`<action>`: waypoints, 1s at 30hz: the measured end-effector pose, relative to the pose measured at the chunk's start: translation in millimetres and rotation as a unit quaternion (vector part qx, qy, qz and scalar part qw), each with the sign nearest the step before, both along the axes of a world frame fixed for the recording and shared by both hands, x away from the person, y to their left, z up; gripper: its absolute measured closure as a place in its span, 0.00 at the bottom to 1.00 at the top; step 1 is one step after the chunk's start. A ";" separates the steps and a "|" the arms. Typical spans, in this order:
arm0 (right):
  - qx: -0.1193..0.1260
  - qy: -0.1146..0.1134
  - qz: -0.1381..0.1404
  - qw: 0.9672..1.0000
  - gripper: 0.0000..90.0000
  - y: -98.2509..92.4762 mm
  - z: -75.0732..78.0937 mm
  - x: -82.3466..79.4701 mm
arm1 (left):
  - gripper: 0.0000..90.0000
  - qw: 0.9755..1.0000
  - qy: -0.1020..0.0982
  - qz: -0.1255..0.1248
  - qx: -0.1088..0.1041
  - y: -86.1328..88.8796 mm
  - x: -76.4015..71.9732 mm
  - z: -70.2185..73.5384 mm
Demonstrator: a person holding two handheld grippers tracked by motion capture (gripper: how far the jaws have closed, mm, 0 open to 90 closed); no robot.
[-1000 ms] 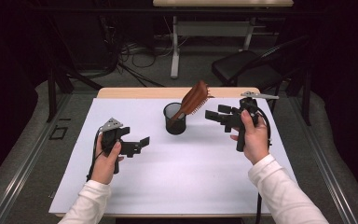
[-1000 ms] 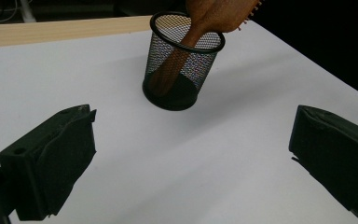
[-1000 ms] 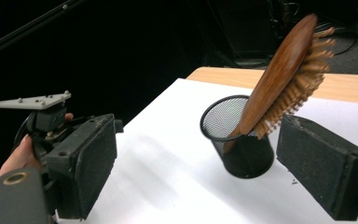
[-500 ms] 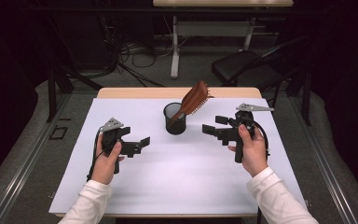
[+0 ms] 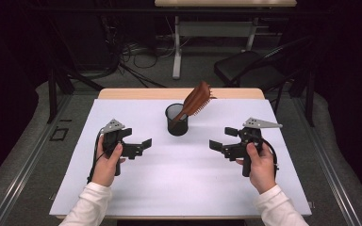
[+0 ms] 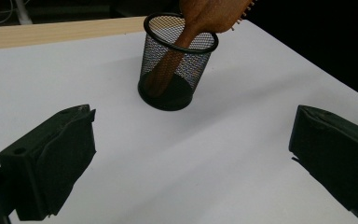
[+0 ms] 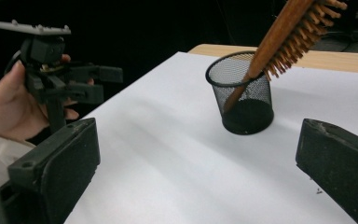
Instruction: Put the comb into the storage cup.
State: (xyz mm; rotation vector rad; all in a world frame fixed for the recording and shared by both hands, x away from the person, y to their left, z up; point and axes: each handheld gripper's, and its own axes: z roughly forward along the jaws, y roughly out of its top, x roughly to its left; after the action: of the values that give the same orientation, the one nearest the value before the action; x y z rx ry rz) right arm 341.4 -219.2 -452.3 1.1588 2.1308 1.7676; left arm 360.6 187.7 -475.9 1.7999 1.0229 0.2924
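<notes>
Nearest the camera, both grippers wait over the white table, each held in a hand just above the sheet. The left gripper stands with its jaws spread and nothing between them; the right gripper, whose jaws have just been opening, is likewise spread wide and empty. Farther off, between the two and toward the table's back edge, stands the cup — a black mesh pot, upright, with the brush leaning in it, handle down and bristled head jutting up and out over the rim on the right gripper's side. From each gripper's own view the cup lies ahead and well apart, framed between the spread jaws, as is the brush.

Judged by looks, the brush is wooden, stiff and light, its smooth handle a little slippery; the neck just above the rim seems the surest place to pinch, clear of the bristles. The mesh cup looks light and could tip or slide if the brush is dragged sideways rather than lifted along its lean.
</notes>
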 end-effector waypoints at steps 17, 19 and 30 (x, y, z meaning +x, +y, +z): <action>-0.070 -0.011 -0.038 0.997 0.00 -32.0 -28.6 -33.9 | 0.01 0.999 -0.015 -0.033 0.008 11.2 -13.8 3.7; -0.075 -0.012 -0.045 0.996 0.00 -35.4 -31.4 -38.1 | 0.01 0.999 -0.020 -0.040 0.007 14.7 -16.8 3.9; -0.065 -0.005 -0.072 0.995 0.00 -51.4 -47.6 -51.0 | 0.01 0.998 -0.038 -0.044 0.003 40.1 -35.3 -5.5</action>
State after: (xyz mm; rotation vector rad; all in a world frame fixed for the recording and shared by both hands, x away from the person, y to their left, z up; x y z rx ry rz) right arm 290.4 -270.7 -499.9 1.2333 2.0648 1.5465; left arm 325.4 227.8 -481.3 1.8203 0.8871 0.3068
